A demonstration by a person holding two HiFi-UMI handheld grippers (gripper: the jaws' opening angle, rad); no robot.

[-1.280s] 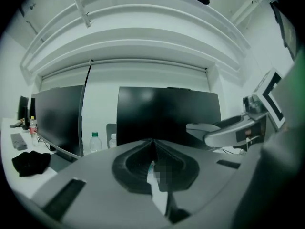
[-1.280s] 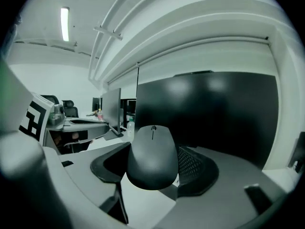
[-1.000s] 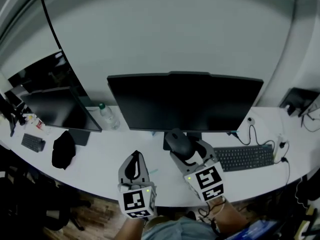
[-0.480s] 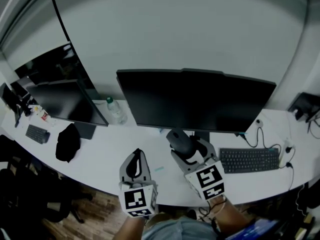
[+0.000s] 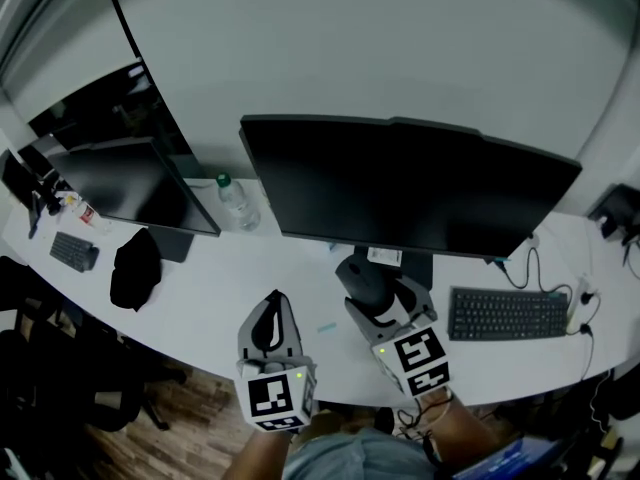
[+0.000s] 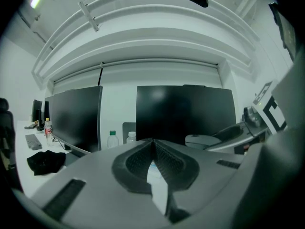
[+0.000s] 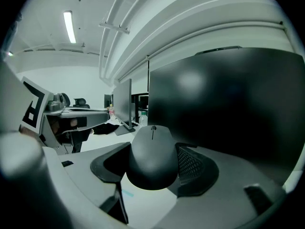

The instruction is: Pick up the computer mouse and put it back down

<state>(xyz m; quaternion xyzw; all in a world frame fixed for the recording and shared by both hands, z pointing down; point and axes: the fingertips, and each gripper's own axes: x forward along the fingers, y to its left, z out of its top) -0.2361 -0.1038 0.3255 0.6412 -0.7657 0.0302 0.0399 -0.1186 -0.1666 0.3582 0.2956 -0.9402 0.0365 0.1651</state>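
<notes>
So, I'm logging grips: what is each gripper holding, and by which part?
The right gripper clamps the computer mouse by its two sides; the left gripper is shut, empty.

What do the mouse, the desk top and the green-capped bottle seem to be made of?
The mouse: probably matte dark plastic; smooth rounded shell with a soft sheen.
The desk top: likely white laminate; flat, even, dull surface; its core is hidden.
The bottle: seemingly clear plastic; see-through body, green cap.
</notes>
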